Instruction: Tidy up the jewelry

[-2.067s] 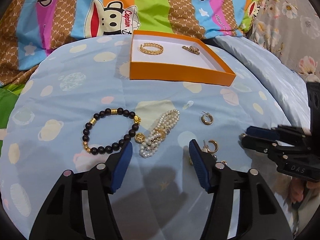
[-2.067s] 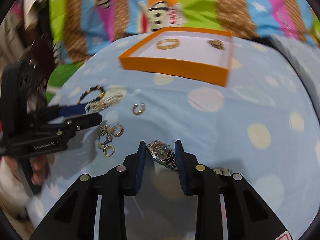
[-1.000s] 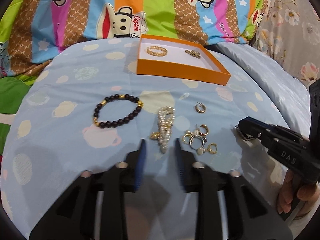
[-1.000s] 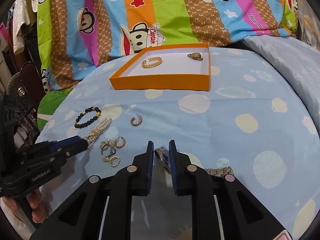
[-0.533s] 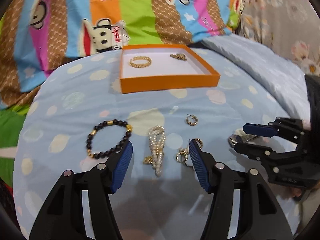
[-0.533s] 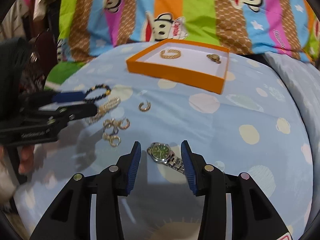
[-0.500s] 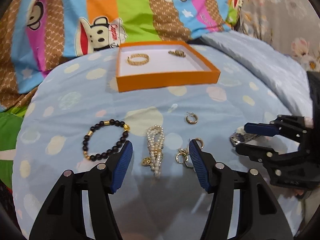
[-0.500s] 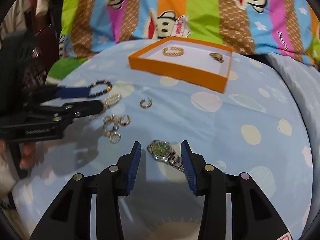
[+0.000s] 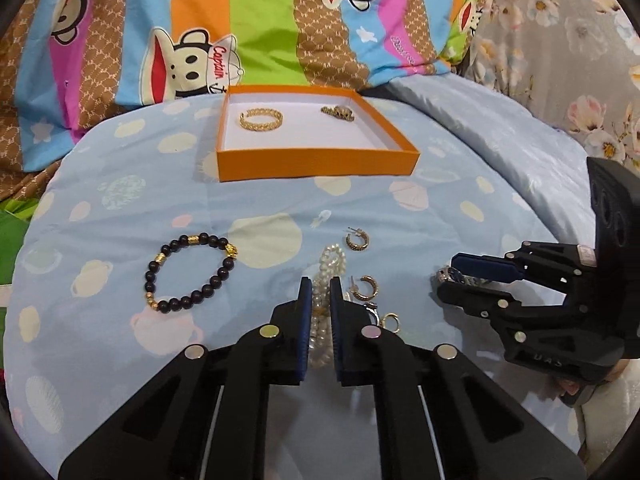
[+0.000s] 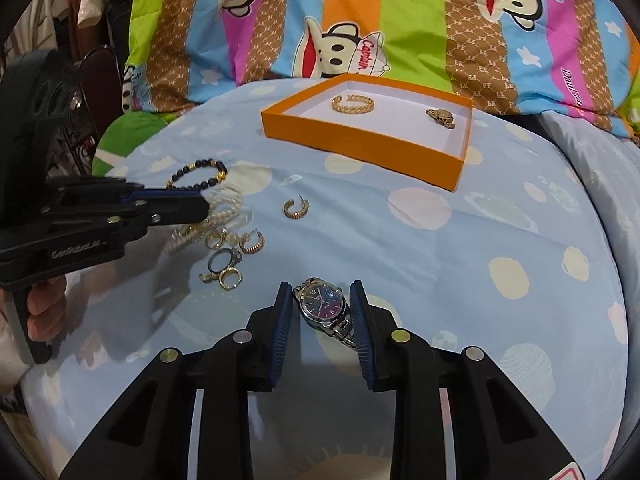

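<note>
A light-blue spotted bedspread (image 9: 120, 200) carries everything: ahead, an orange tray (image 9: 316, 158); nearer the left gripper (image 9: 321, 294), a black bead bracelet (image 9: 192, 272), pearl bracelet (image 9: 330, 264), gold hoop earrings (image 9: 357, 239); by the right gripper (image 10: 320, 300), a wristwatch (image 10: 322, 304).

pearl bracelet (image 9: 326, 280) lower loops hidden between left gripper (image 9: 321, 292) pads. watch (image 10: 322, 305) band runs under right gripper (image 10: 320, 308) finger. small box charm (image 10: 440, 117) unreadable.

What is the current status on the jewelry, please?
Left hand-held gripper shut on pearl bracelet. Right hand-held gripper open around watch. Orange box unobstructed.
</note>
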Demonstrator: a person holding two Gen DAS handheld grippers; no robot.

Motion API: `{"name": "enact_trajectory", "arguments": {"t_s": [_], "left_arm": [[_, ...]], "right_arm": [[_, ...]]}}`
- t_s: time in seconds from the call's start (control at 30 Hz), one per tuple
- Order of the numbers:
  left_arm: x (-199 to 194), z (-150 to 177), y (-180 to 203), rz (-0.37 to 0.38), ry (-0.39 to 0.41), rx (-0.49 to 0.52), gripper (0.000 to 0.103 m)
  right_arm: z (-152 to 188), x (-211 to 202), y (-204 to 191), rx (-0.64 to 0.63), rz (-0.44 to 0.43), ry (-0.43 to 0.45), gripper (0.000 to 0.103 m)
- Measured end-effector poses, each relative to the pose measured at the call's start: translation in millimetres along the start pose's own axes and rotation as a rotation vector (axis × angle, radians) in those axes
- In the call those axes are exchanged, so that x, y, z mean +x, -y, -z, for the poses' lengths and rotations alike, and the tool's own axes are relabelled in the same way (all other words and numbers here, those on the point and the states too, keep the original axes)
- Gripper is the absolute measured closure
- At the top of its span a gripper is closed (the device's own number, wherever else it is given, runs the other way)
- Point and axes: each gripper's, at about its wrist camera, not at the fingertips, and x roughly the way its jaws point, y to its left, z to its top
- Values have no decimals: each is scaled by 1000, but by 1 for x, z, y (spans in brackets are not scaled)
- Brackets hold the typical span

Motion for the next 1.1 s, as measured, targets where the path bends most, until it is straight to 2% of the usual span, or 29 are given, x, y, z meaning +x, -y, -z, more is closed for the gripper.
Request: {"name": "enact_trajectory", "arguments": {"t_s": [0.03,0.07,0.17,0.3,0.33,0.37,0.43,0.63,0.73,0.77,0.83,0.93,0.97,1.0,1.1], "left_arm": [[-5,0,-2,3,11,-9,95],[-11,0,-4,7,21,-20,95],[-28,2,-15,6,49,-63,95],[-37,8,-27,-13,47,-94,95],[-37,12,-30,-18,42,-103,95],[-36,15,-32,-18,31,-109,95],[-33,22,-35,-27,15,-118,95],[-28,33,-38,-24,-5,-135,95],[-28,32,-32,-43,6,-111,92],[-27,32,-32,-42,6,-109,87],[-25,30,-31,-39,4,-107,84],[-18,27,-30,-38,-9,-83,79],[-16,27,-30,-36,-13,-76,71],[-14,26,-28,-38,-12,-61,67],[-6,21,-23,-38,-22,-17,67]], "right_arm": [[0,-3,1,16,0,9,79],[0,-5,2,29,-5,20,94],[0,-9,6,71,-4,34,94],[3,-9,8,97,-9,28,93],[3,-10,8,95,-8,29,87],[4,-12,7,87,9,32,73],[6,-15,3,55,31,39,56],[11,-5,-1,-22,44,-37,54],[9,1,1,-20,20,-51,62],[8,3,1,-20,14,-54,70],[6,8,2,-13,12,-61,78],[7,7,0,-8,21,-57,80],[7,7,2,4,19,-55,80],[8,5,3,23,18,-51,80],[10,1,8,72,16,-37,80]]}}
